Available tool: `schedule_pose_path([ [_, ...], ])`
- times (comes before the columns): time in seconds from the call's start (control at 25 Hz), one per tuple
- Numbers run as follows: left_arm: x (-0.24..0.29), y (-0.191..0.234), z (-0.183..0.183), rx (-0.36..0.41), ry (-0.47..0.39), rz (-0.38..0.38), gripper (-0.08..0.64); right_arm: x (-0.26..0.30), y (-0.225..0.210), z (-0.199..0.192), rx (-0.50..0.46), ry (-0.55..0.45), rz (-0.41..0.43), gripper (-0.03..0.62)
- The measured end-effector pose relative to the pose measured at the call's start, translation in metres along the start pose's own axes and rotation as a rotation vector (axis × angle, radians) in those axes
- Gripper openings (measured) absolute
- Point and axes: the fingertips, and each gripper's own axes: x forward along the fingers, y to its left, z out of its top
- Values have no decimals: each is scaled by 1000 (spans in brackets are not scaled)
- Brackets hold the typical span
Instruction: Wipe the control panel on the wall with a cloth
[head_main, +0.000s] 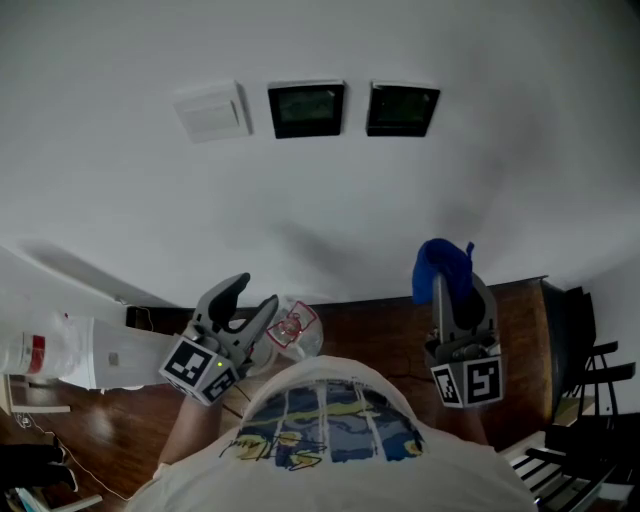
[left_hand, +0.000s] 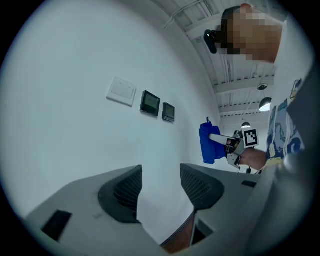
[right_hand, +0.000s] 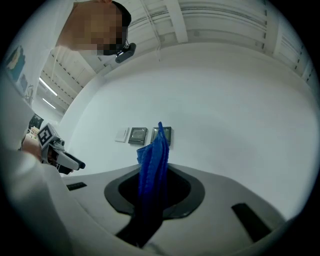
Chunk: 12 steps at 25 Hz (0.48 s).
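While the left hand-held gripper (head_main: 255, 292) gapes, the right one (head_main: 457, 298) pinches a cloth (head_main: 440, 262) before dark panels (head_main: 306, 108) on the white wall (head_main: 300, 200).

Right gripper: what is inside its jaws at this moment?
A blue cloth is pinched in the right gripper, standing up past the jaws. Its lower end is buried between them, and it covers part of one dark wall panel.
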Motion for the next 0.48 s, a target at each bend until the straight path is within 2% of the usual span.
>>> schedule_pose_path([
  [0.48, 3, 0, 4, -17, -4, -2, 213, -2, -4, 0, 13, 13, 7, 95],
])
